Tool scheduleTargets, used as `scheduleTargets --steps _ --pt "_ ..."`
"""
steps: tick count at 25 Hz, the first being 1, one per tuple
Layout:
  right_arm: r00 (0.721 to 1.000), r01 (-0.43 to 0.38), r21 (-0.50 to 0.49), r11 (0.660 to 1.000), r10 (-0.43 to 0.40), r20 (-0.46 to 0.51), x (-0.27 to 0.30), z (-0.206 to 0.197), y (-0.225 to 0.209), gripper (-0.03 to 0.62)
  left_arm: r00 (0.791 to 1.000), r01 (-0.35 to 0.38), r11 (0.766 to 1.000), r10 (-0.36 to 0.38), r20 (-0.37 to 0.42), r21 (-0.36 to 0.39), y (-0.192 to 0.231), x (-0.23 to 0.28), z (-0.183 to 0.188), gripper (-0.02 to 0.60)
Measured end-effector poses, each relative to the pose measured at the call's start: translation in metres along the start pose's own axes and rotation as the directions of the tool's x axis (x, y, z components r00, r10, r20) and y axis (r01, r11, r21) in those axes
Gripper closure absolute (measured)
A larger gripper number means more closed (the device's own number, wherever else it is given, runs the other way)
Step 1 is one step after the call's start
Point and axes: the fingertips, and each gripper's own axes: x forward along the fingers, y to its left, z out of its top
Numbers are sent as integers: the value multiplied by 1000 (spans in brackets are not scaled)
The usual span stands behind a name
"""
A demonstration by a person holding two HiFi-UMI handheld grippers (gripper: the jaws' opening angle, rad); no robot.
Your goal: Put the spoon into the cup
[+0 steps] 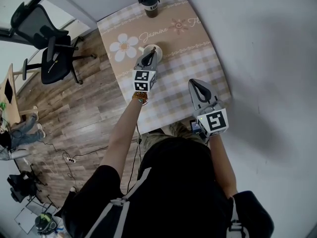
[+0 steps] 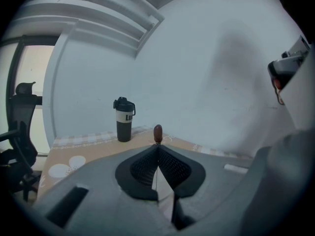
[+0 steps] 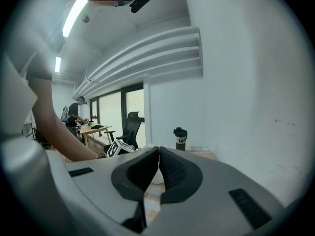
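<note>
A cream cup (image 1: 145,48) stands on the checked tablecloth near the flower print. My left gripper (image 1: 150,52) hovers right over the cup with its tips above the rim. In the left gripper view this gripper (image 2: 157,146) is shut on the spoon, whose brown rounded end (image 2: 157,133) sticks out past the fingertips; the rest of the spoon is hidden between the pads. My right gripper (image 1: 198,85) is held over the table's near right part, apart from the cup. Seen in its own view, the right gripper (image 3: 158,149) is shut with nothing in it.
A dark tumbler with a lid (image 1: 149,4) stands at the table's far edge, also seen as the tumbler (image 2: 124,119) (image 3: 180,138). A white wall runs along the right. An office chair (image 1: 47,43) stands on the wooden floor to the left.
</note>
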Motion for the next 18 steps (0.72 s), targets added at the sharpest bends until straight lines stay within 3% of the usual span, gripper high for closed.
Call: scheduleTargets --steps 4,18 --pt "1000 9 3 1000 -9 -3 -3 -2 -5 585 1000 -10 1000 10 -26 -8 2 0 -12 569" --pt "1000 11 11 1000 -11 3 -2 -3 -5 585 998 -28 995 33 -55 93 -2 -8 -22 569"
